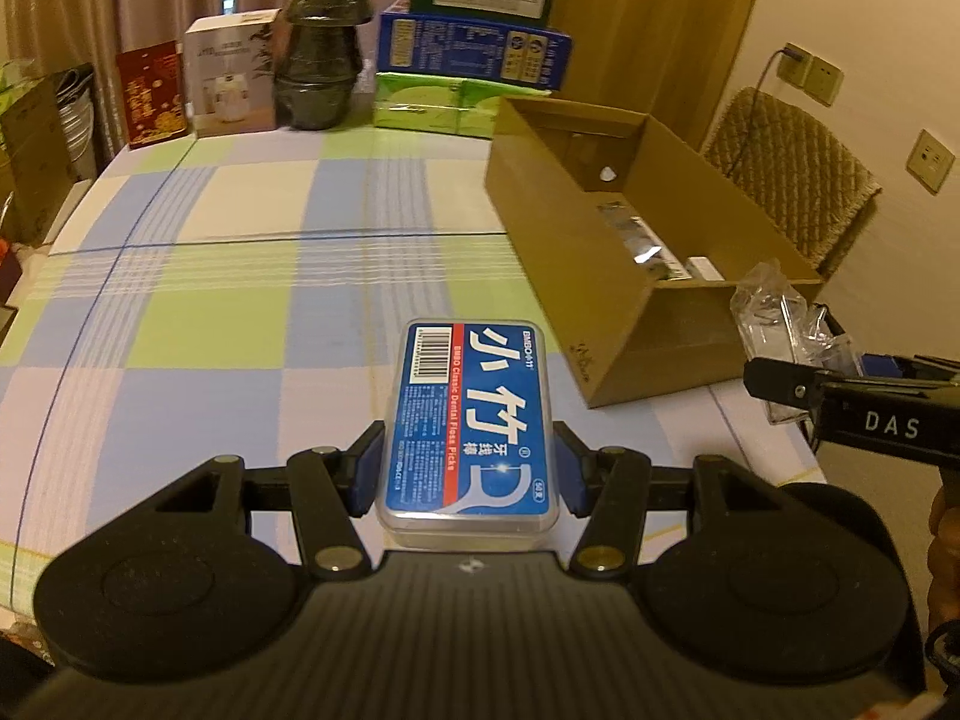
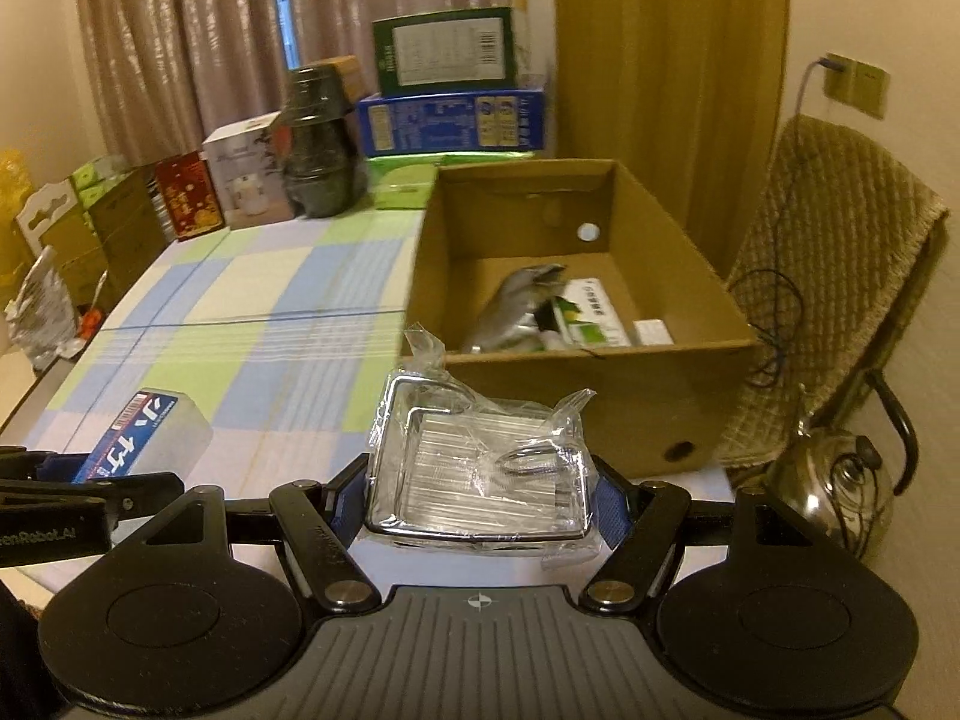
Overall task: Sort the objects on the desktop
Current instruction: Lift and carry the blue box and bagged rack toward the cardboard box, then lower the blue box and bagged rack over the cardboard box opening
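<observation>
Looking across the table (image 1: pixel 240 240) first: we see a checked cloth in green, blue and white squares, with packaging lined up along the far edge, a dark stacked pot (image 1: pixel 321 48), a white box (image 1: pixel 231 78), a red box (image 1: pixel 155 93), and a pile of blue, green and dark green cartons (image 1: pixel 474 48). On the right side of the table we have the open cardboard box (image 2: pixel 600 396), brown, flaps up, already holding a silver pouch (image 2: pixel 516 312) and a white-and-green packet (image 2: pixel 591 315) on its floor. Beyond it we see a quilted chair back (image 2: pixel 840 276), and low at the right edge a metal kettle (image 2: pixel 834 492). Our left gripper (image 1: pixel 469 462) is clenched on the dental floss box (image 1: pixel 471 426), a clear plastic case with a blue label; both blue pads press its long sides, and it is held above the cloth, left of the cardboard box and apart from it. Our right gripper (image 2: pixel 480 498) grasps the wrapped metal rack (image 2: pixel 480 468), a chrome wire frame in crinkled clear film, pads against both sides, just in front of the cardboard box's near wall. In the right wrist view the floss box shows at lower left, beside the rack but not touching it. In the left wrist view, the right gripper's finger and the film wrap enter from the right edge.
</observation>
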`<state>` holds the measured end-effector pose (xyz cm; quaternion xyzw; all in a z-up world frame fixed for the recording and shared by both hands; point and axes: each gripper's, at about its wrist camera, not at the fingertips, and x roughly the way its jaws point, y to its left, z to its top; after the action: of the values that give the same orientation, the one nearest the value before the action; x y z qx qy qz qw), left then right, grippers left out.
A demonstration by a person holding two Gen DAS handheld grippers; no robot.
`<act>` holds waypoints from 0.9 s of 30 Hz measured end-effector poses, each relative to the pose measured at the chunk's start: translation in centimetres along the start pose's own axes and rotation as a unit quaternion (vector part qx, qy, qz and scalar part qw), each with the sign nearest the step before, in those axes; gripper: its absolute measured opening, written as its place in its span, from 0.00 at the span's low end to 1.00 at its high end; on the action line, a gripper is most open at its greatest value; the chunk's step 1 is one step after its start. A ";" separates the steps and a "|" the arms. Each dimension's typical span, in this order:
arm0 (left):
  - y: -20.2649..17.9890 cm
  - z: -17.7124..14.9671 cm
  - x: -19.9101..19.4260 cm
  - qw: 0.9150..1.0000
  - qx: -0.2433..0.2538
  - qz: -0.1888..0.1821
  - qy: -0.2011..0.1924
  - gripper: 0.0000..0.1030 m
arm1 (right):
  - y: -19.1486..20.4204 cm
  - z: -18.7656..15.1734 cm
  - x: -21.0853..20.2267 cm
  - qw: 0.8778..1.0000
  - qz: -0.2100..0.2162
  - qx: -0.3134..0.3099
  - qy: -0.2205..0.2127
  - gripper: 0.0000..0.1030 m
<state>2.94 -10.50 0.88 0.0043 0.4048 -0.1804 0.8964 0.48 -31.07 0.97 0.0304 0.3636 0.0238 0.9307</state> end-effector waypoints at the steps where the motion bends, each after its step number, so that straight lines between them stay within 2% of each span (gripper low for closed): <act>1: -0.3 0.1 0.1 1.000 0.002 -0.003 0.000 0.49 | -0.4 0.0 -0.2 1.000 -0.002 0.003 -0.001 0.67; 11: -4.3 1.3 0.9 0.999 0.026 -0.030 0.001 0.49 | -4.1 0.1 -1.1 0.999 -0.021 0.032 -0.008 0.67; 27: -8.1 2.7 2.5 0.997 0.056 -0.051 0.004 0.49 | -6.9 0.5 -1.7 0.998 -0.036 0.039 -0.017 0.67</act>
<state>3.71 -19.27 1.99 0.0340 0.3973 -0.2484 0.8828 -0.32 -38.04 1.98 0.0539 0.3494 -0.0239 0.9351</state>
